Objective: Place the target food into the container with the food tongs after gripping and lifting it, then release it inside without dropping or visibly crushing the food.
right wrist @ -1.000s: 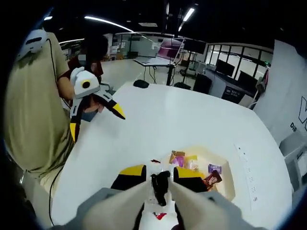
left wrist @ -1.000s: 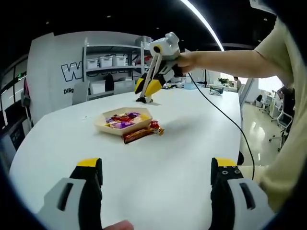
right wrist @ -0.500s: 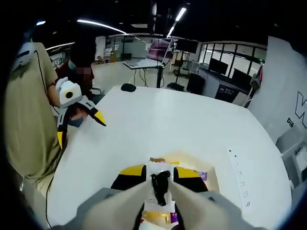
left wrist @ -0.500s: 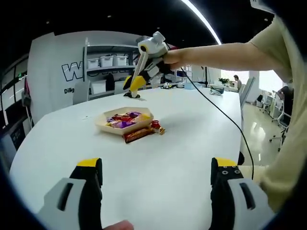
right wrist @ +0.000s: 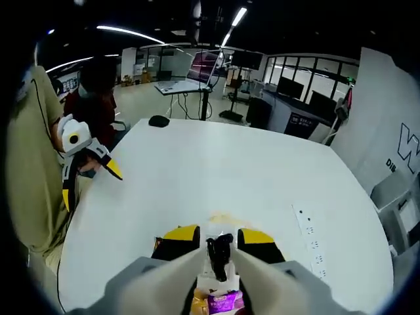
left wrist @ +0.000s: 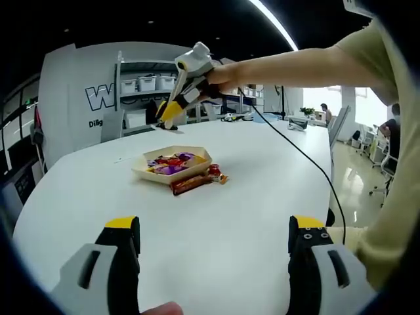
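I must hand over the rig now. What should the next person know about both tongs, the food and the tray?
Left tongs: open, empty, low over the white table.
Right tongs: above the far side of the shallow beige tray; whether they are open or shut cannot be told.
Tray: holds colourful wrapped snacks.
Left to do: a brown wrapped bar and a small red-wrapped snack lie on the table beside the tray.

The right-hand tongs (left wrist: 169, 115), closed around a small dark item, are swinging up and away from the snack tray (left wrist: 172, 165) toward the far edge of the white counter (left wrist: 249, 216).
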Demonstrator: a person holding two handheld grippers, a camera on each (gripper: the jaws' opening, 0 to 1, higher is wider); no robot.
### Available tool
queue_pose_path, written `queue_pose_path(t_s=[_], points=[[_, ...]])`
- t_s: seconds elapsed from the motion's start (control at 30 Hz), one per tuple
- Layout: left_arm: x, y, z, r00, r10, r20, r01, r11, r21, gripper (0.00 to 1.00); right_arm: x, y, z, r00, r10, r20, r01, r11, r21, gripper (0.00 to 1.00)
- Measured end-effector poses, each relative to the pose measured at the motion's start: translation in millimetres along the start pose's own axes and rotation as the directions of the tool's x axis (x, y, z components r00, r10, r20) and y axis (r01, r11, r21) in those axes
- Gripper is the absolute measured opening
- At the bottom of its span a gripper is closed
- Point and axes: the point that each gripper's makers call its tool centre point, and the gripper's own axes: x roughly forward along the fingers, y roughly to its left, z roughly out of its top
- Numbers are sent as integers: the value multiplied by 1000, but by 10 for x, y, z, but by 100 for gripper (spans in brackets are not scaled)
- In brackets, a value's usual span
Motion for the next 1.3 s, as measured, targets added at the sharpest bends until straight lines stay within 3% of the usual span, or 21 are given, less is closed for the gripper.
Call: queue_pose_path(t_s=[0.6, 0.93, 1.3], points=[[-31, 34, -5, 1000, 6, 0, -6, 1000, -2, 92, 121, -188, 20, 998, -57, -7, 57, 998, 34, 18], [-19, 26, 14, 1000, 4, 1, -4, 1000, 3, 92, 127, -169, 46, 998, -57, -10, 57, 998, 41, 19], [-8, -26, 101, 1000, -8, 21, 8, 1000, 1, 93, 28, -82, -98, 998, -53, -14, 54, 996, 70, 19]])
